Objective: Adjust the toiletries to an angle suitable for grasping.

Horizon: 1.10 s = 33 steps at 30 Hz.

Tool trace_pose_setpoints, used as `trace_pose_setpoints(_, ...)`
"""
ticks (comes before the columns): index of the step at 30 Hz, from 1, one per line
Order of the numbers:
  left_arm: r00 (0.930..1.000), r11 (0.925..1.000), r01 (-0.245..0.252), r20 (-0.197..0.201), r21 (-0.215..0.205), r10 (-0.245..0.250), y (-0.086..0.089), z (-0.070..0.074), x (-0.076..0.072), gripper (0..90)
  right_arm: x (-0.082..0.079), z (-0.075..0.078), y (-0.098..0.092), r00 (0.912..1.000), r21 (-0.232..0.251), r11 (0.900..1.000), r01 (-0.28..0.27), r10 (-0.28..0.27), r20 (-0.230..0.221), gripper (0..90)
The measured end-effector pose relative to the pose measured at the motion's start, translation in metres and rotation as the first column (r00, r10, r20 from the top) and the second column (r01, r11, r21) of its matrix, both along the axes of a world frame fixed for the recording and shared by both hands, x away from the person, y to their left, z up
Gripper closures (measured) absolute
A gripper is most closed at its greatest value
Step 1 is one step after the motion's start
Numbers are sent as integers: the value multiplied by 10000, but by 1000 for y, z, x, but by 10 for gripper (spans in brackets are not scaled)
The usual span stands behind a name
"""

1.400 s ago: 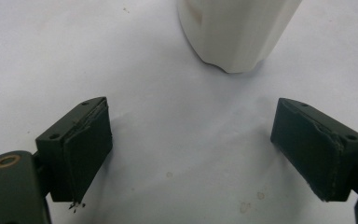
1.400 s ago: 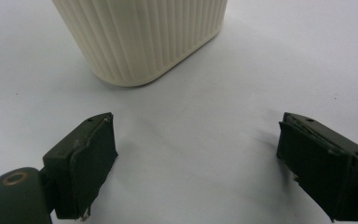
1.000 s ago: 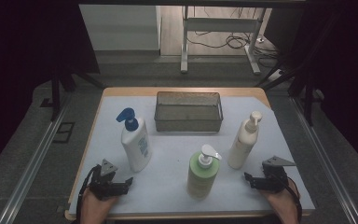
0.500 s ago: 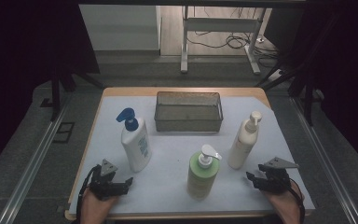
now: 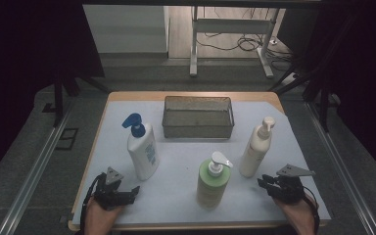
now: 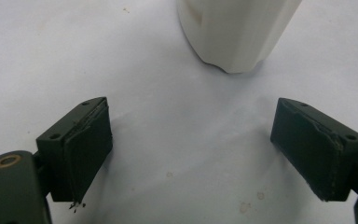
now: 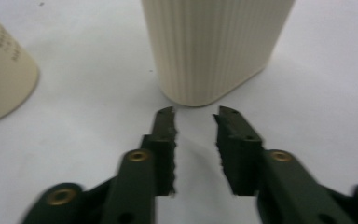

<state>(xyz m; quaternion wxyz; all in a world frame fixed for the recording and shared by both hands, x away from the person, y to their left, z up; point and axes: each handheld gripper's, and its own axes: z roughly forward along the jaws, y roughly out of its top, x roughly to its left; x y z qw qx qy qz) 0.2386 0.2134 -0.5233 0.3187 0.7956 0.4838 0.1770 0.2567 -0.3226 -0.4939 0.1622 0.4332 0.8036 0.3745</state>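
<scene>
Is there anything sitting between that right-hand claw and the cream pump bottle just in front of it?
Nothing visible does. The right gripper points at the base of the cream bottle, with bare white table cover between them. Its jaws have just been closing, with a narrow gap and nothing in it. The green bottle stands off to one side.

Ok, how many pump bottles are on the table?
3. The blue-pump bottle stands at left, the green bottle at front centre, and the cream bottle at right. None seems hidden; the basket looks empty.
</scene>
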Motion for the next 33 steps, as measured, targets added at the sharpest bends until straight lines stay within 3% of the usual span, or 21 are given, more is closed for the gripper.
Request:
trace_pose_setpoints(6, 10000, 10000, -1, 5, -3, 1, 0, 0, 0, 126, -1, 7, 11, 9989, 239, 9986, -462, 465, -106, 890)
trace_pose_setpoints(16, 10000, 10000, -8, 6, -6, 8, 0, 0, 0, 126, 4, 14, 30, 9979, 362, 9973, -631, 627, 132, 896)
trace_pose_setpoints(26, 10000, 10000, -7, 6, -5, 7, 0, 0, 0, 125, 13, 12, 45, 9980, 699, 9972, -262, 221, 589, 897)
trace_pose_setpoints(33, 10000, 10000, -7, 3, -7, 7, 0, 0, 0, 125, 19, 6, 57, 9971, 463, 9989, -91, 56, 762, 897)
